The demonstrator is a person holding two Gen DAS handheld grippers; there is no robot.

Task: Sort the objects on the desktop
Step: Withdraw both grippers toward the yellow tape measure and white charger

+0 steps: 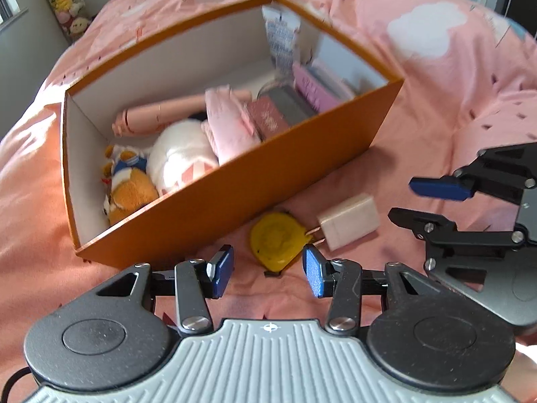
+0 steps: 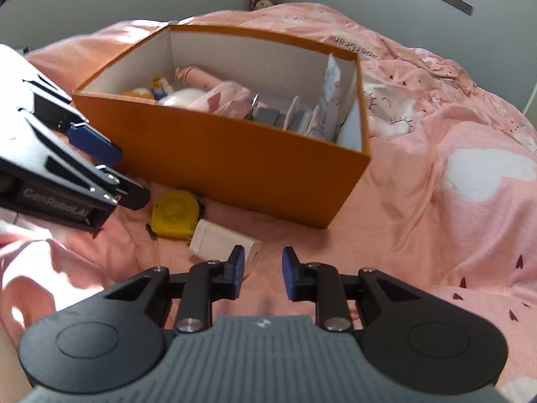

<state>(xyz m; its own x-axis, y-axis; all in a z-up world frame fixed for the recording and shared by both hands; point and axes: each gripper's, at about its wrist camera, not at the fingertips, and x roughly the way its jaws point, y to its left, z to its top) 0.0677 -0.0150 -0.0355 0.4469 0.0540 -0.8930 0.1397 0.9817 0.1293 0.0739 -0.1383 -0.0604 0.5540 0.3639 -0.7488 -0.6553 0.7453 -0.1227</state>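
The box (image 1: 218, 198) is orange outside and white inside. The bedspread (image 1: 453, 77) is pink, printed with white clouds and small dark hearts. The tape measure (image 1: 273, 241) is yellow; the charger (image 1: 349, 220) beside it is off-white with coppery prongs. In the box lie an orange, white and blue plush toy (image 1: 127, 181), a white plush (image 1: 178, 154) and pink items. The left gripper (image 1: 268, 270) has black arms, blue pads and a ribbed pale grey body; the right gripper (image 2: 260, 277) has a dark grey one.
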